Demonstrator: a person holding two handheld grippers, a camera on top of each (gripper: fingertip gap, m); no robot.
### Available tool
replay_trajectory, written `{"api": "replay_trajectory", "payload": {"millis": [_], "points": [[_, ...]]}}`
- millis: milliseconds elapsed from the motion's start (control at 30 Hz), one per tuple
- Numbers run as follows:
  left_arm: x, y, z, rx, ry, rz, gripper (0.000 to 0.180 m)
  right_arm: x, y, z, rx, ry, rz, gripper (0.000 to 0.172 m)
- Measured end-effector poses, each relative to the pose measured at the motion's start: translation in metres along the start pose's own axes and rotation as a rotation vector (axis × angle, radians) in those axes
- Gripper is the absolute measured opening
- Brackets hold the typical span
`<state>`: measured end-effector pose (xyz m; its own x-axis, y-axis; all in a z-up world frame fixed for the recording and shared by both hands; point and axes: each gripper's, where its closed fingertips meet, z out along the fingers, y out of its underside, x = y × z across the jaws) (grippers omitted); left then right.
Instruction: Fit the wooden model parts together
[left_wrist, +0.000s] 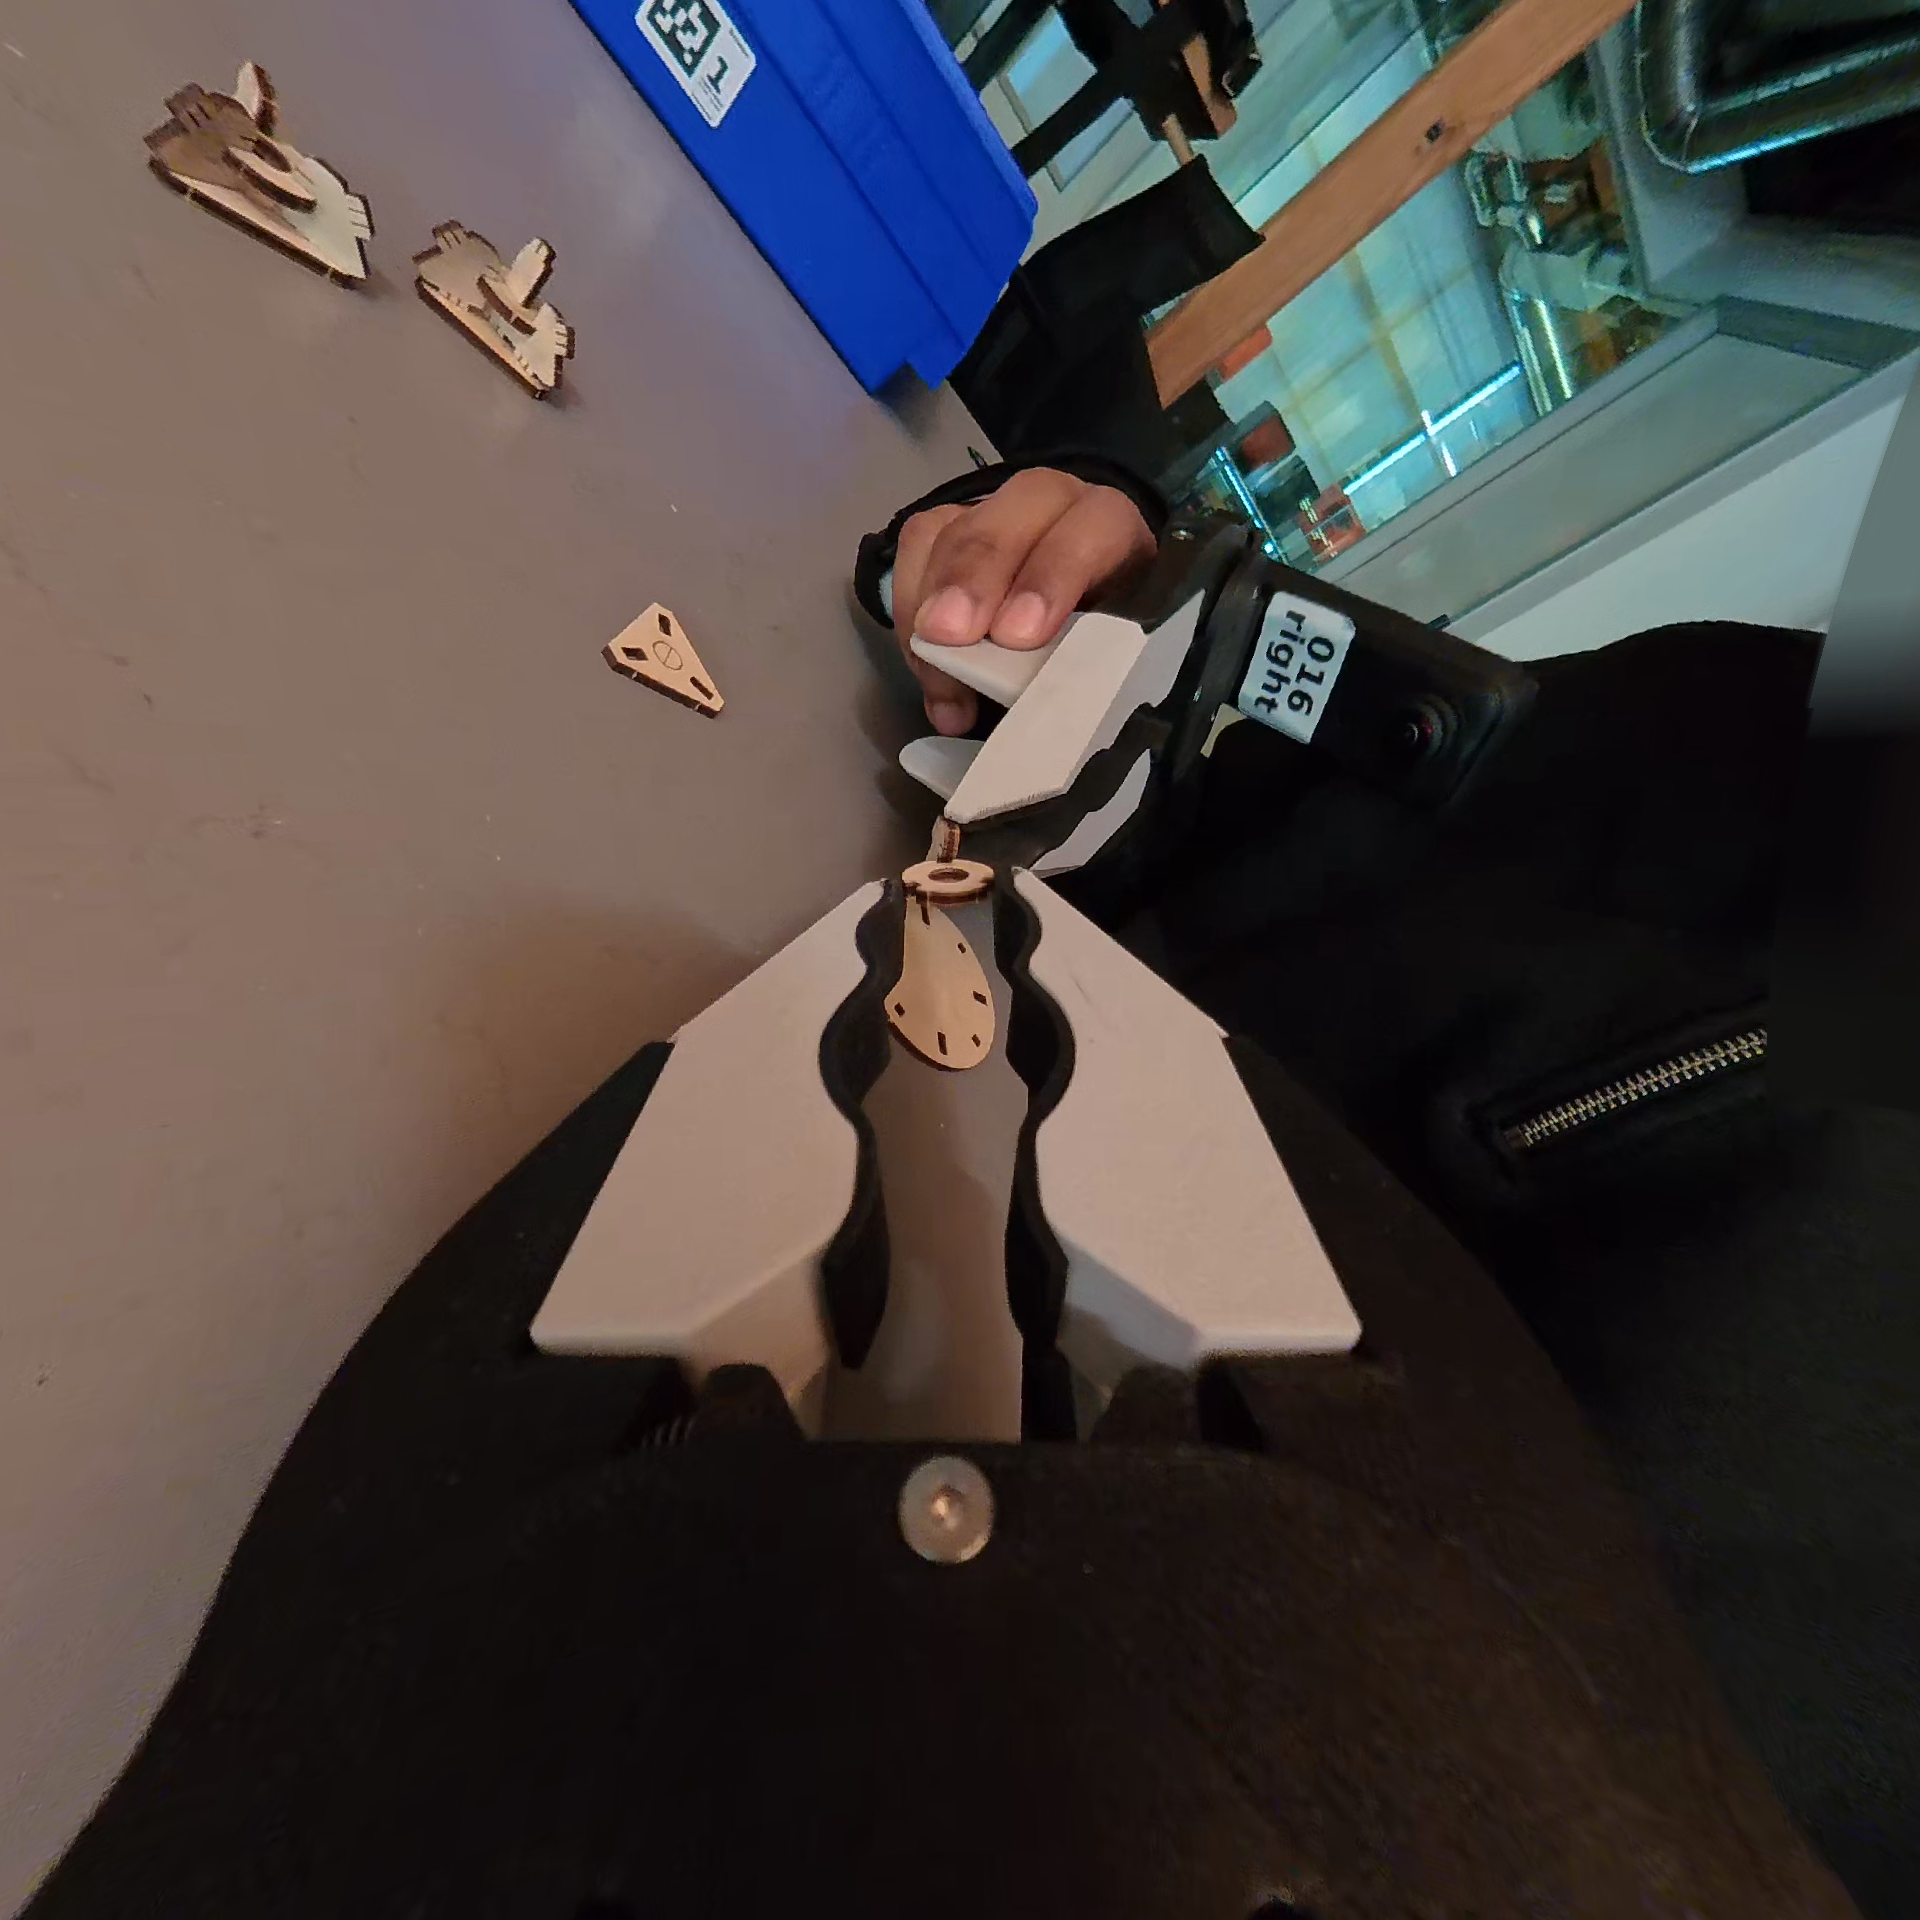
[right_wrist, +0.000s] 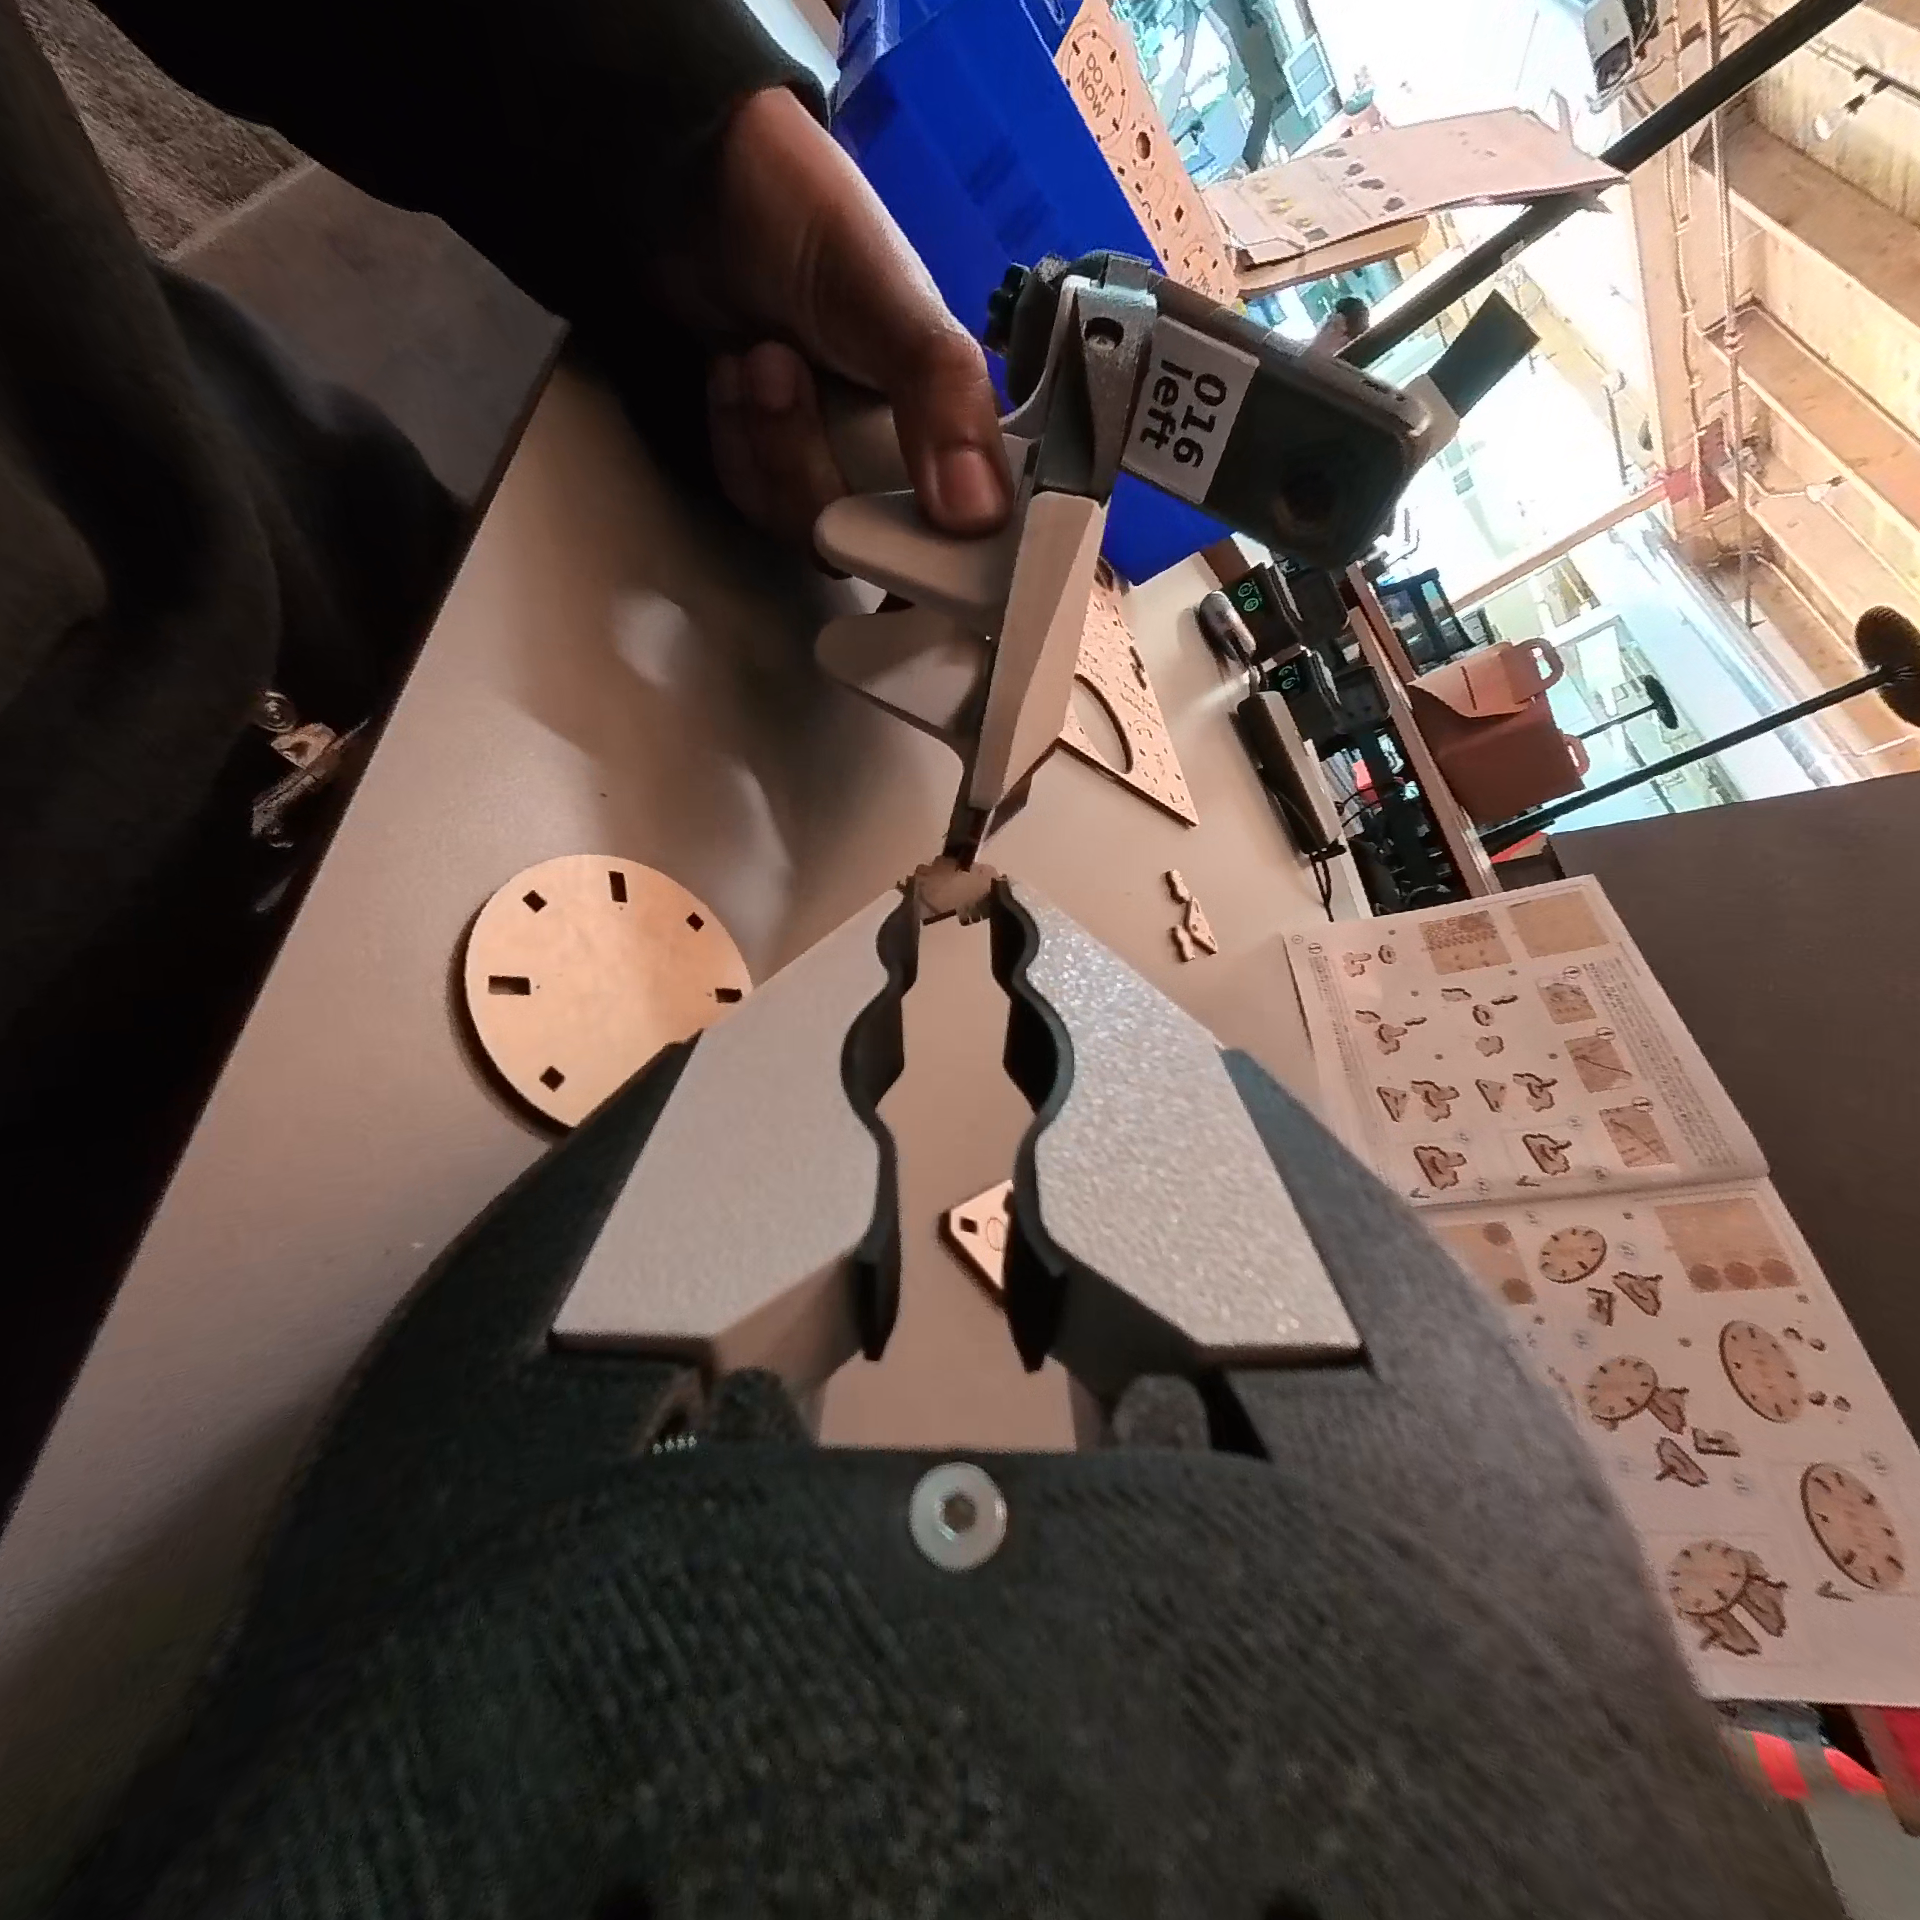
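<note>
Your left gripper (left_wrist: 943, 881) pinches a small wooden ring (left_wrist: 943, 879) flat between its fingertips, hole facing up, both pads on its rim; your right gripper (right_wrist: 951, 896) clamps a small notched wooden piece (right_wrist: 948, 891) the same way, its tip reaching toward the ring from above. The two parts sit almost touching, in the air above the grey table (left_wrist: 312, 831). Judgement: you're lining tab to hole, so keep the ring level, hold both wrists steady, and press straight along the hole's axis; thin ply like this probably snaps if twisted. Under the grippers lies the slotted wooden disc (right_wrist: 592, 987), seen on edge beneath the left jaws, flat beside the right ones. Just beyond, a triangular wooden piece (left_wrist: 665, 660) lies alone. Farther off, two built-up wooden sub-assemblies (left_wrist: 488, 301), the instruction sheet (right_wrist: 1538, 1091), a cut-out ply sheet (right_wrist: 1132, 727), then the blue bin (left_wrist: 831, 177) at the table's back edge
</note>
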<state>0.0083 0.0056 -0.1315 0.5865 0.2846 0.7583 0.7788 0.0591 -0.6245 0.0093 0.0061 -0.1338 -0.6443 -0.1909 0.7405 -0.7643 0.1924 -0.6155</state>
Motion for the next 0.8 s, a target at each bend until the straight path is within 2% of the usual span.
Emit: {"api": "replay_trajectory", "payload": {"millis": [800], "points": [[0.013, 0.003, 0.002, -0.011, 0.086, 0.003, 0.018, 0.000, -0.012, -0.007, 0.092, -0.129, 0.269, 0.012]]}}
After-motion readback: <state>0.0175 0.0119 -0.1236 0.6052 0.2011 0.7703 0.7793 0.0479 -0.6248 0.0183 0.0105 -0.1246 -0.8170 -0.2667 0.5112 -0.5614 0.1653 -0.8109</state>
